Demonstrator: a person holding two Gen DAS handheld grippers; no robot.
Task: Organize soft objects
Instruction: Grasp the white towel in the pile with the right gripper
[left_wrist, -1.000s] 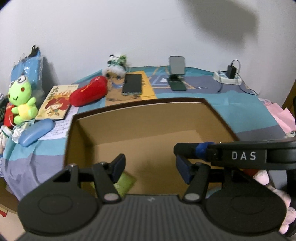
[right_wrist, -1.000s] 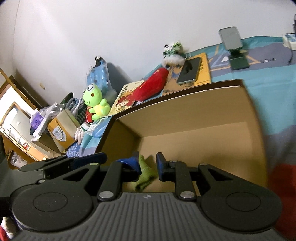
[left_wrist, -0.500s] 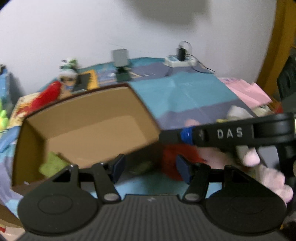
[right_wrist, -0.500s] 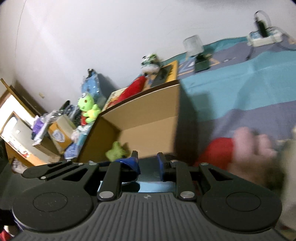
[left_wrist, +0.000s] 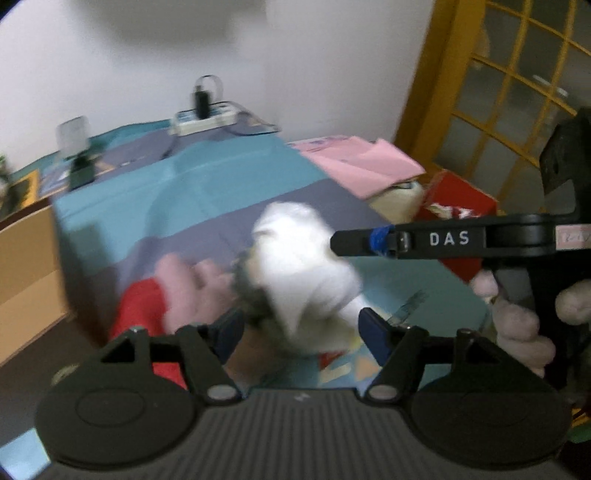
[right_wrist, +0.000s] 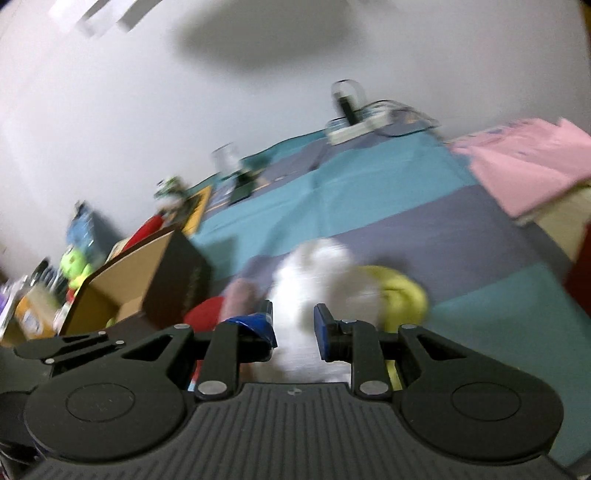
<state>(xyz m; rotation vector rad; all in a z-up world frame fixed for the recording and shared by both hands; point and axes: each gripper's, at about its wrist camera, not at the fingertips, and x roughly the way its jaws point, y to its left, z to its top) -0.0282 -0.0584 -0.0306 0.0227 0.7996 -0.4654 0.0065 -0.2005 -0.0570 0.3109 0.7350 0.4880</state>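
Item: white plush toy (left_wrist: 303, 273), seemingly loose between wide left gripper (left_wrist: 301, 334) and narrower right gripper (right_wrist: 293, 326), both jaws just opening and empty; best centred before closing.

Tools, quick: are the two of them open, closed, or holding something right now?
Left tool: open and just widening, holding nothing, white plush toy ahead.
Right tool: open a little, just widening, holding nothing.
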